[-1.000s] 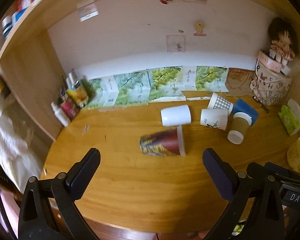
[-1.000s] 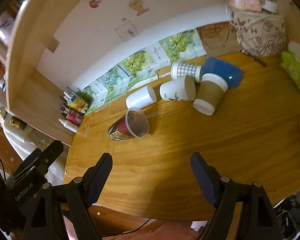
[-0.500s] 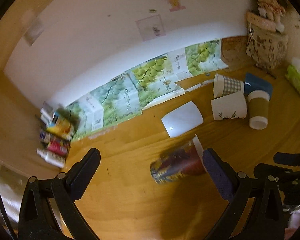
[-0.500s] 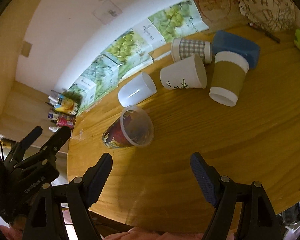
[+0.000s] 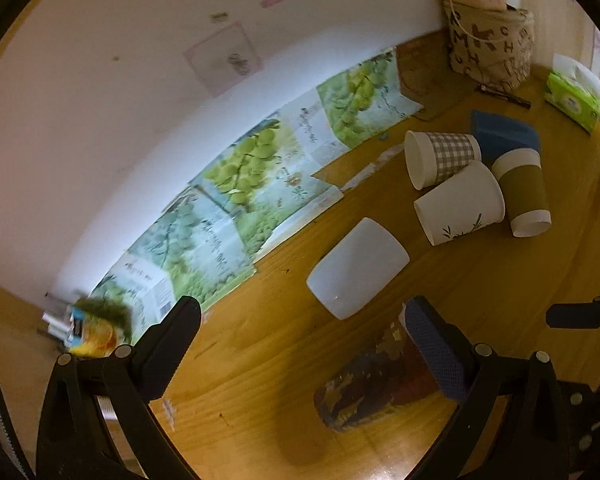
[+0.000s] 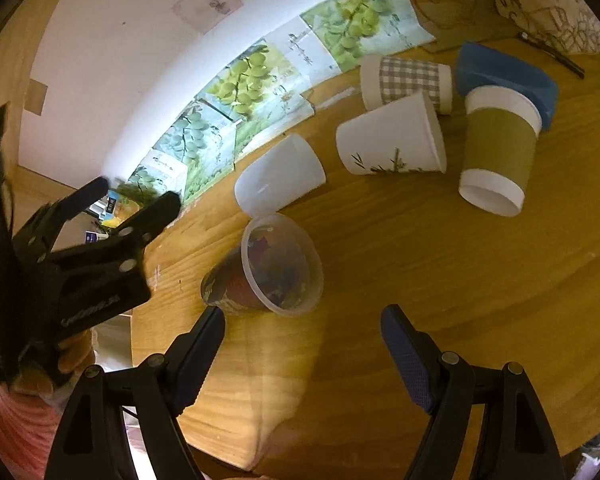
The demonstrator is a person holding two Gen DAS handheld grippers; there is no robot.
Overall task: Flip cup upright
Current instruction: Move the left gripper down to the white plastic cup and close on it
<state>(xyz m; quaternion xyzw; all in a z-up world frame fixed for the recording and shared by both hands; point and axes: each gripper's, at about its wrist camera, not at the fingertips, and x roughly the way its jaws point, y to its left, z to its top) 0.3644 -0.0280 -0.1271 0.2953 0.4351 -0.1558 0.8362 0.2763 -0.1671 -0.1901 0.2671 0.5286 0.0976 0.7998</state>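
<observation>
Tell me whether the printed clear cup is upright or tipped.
Tipped: the printed clear cup lies on its side on the table, open mouth facing sideways.

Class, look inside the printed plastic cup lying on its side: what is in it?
The printed cup looks empty: only its coloured print shows through the clear wall. Its bottom is too dim to see.

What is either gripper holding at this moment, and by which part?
Nothing is held. Both the left gripper and right gripper have open jaws near the printed cup, lying on its side.

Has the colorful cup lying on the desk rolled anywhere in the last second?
No. The colorful cup lies on its side just in front of the white cup, as before; only the cameras came closer.
</observation>
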